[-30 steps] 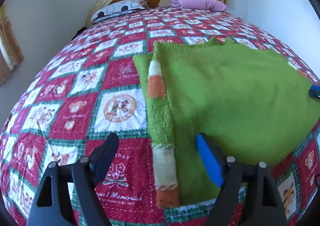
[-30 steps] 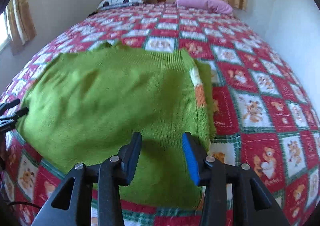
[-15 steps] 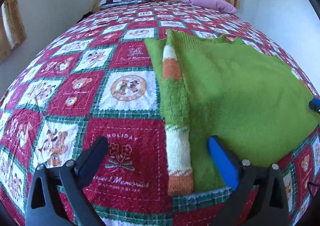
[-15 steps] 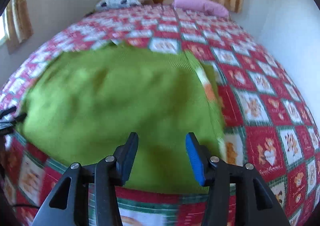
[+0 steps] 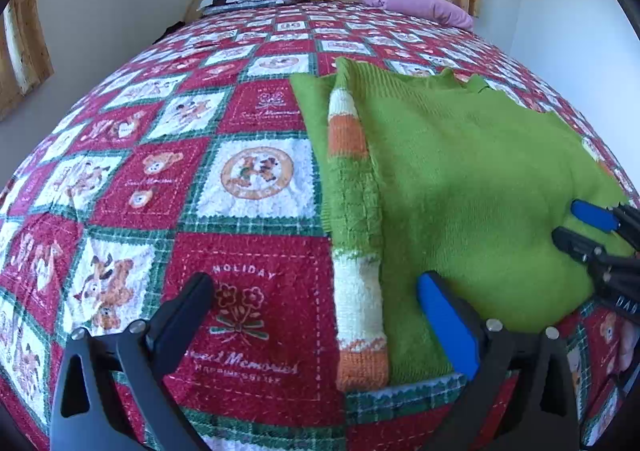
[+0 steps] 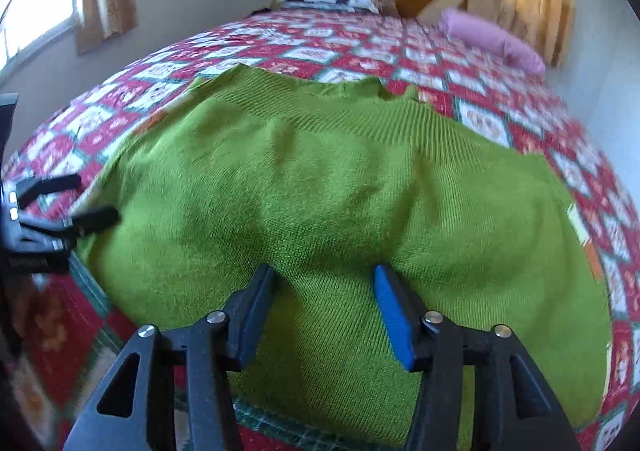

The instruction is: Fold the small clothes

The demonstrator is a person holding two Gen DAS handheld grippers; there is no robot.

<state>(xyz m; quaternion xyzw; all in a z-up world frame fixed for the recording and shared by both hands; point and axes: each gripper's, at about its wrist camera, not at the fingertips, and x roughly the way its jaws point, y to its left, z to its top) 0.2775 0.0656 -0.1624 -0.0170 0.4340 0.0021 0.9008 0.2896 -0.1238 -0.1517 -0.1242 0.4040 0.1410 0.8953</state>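
Folding looks partly done: green sweater point(image 5: 472, 187) fills the right half of the left wrist frame on the quilt point(image 5: 160, 179), striped sleeve point(image 5: 352, 251) tucked lengthwise. Left gripper point(image 5: 316, 315) gapes empty; right gripper point(image 6: 322, 307), jaws just widening, grasps nothing. Body folds remain

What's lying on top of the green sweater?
A striped orange, white and green sleeve lies folded along the green sweater. Under the sweater only the patchwork quilt shows around it; anything beneath is covered.

Two handheld grippers, left gripper point(image 5: 316, 303) and right gripper point(image 6: 324, 299): black triangulated plastic frames, silver screw heads, one black finger, one blue-padded finger point(image 6: 394, 315) each.
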